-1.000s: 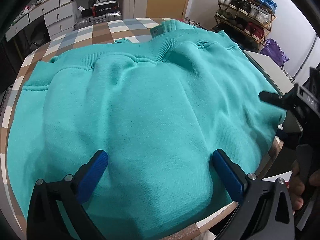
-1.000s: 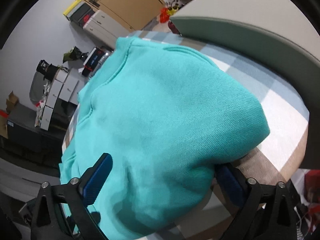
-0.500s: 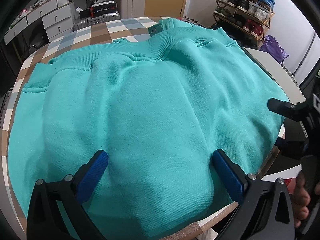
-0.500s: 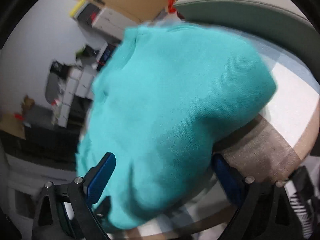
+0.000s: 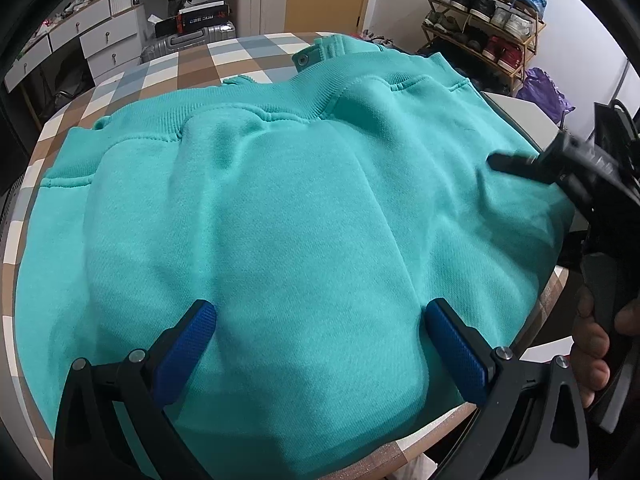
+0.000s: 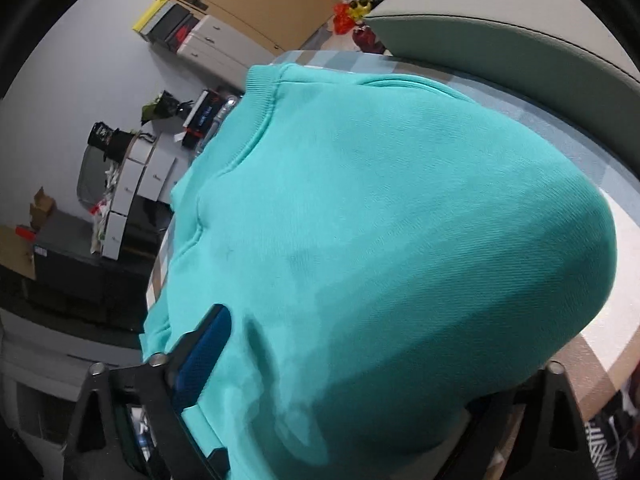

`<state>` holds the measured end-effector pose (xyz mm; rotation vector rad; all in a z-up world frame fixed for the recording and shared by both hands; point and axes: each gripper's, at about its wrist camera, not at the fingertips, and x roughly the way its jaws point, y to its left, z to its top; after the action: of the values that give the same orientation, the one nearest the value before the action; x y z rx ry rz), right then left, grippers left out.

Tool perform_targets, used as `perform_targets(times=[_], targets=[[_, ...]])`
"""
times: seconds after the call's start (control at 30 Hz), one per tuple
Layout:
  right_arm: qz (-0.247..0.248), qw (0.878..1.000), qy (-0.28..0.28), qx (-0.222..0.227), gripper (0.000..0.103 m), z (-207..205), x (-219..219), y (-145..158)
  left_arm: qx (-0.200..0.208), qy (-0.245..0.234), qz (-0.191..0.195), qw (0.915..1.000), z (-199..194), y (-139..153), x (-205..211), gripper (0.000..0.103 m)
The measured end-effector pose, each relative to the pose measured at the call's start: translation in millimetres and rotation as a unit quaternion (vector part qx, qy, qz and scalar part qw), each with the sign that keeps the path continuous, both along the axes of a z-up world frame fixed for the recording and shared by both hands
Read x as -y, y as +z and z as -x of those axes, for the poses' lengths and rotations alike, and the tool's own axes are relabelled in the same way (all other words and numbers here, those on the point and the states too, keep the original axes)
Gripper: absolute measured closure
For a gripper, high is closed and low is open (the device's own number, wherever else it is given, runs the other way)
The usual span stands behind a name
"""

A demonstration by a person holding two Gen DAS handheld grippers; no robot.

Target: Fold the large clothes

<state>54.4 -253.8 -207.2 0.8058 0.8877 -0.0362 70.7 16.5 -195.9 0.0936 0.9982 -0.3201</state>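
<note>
Teal sweatshirt [image 5: 280, 220] lies spread over the checkered tabletop [image 5: 192, 68], ribbed hem at the far side, near edge hanging off the tabletop's rim. Left claw [image 5: 320, 344] is wide open, blue pads resting on the cloth at the near edge, nothing pinched. Right claw [image 6: 360, 360] has just been closing on a thick fold at the sweatshirt's right edge; left pad [image 6: 204, 352] digs into the cloth, right pad hidden under it.
</note>
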Motion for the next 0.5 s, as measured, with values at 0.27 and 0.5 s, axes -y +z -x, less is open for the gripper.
perform_targets(times=[0.27, 0.5], targets=[[0.088, 0.984, 0.085, 0.130, 0.075, 23.8, -31.2, 58.1, -0.002, 0.007, -0.001, 1.0000, -0.9, -0.8, 1.3, 0.001], [0.013, 1.000, 0.016, -0.017, 0.067, -3.5, -0.7, 6.0, 0.005, 0.006, -0.001, 1.0000, 3.3, -1.3, 2.1, 0.001]])
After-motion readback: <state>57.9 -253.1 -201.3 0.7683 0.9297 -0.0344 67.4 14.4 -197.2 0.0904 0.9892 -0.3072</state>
